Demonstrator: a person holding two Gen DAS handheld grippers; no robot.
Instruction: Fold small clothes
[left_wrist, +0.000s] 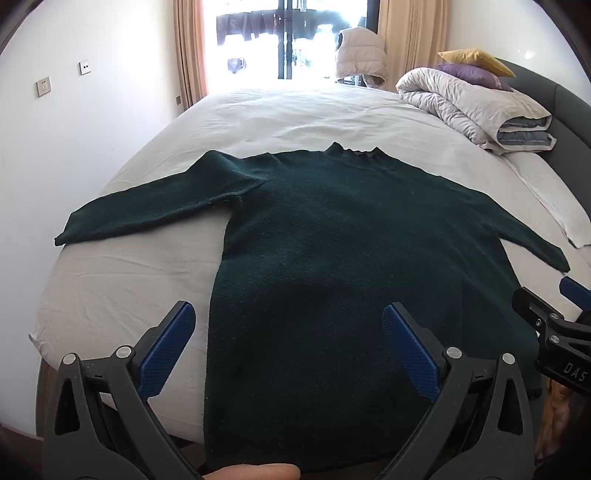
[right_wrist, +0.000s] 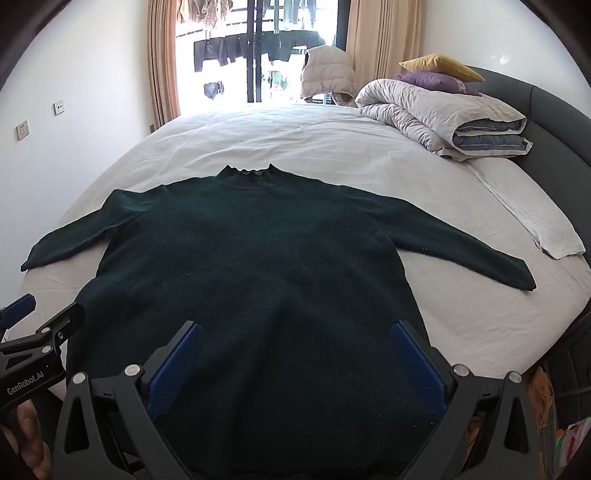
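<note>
- Dark green sweater (left_wrist: 332, 236) is laid flat, front down or up not clear, on the white bed sheet (left_wrist: 280, 114); centre of both frames, collar toward the window, sleeves spread L and R, hem nearest the cameras.
- Judged soft, thick knit, light-ish, floppy; not slippery, nothing fragile. Fabric likely bunches if only one layer is pinched.
- Best taken at a sleeve cuff or shoulder seam, both layers together.
- Left gripper (left_wrist: 288, 354): jaws fully spread, nothing held, hovering over hem, lower frame.
- Right gripper (right_wrist: 295, 369): same, wide apart, empty.
- Writing: "GenRobot.AI" lower left of right view; "DAS" lower right of left view.
</note>
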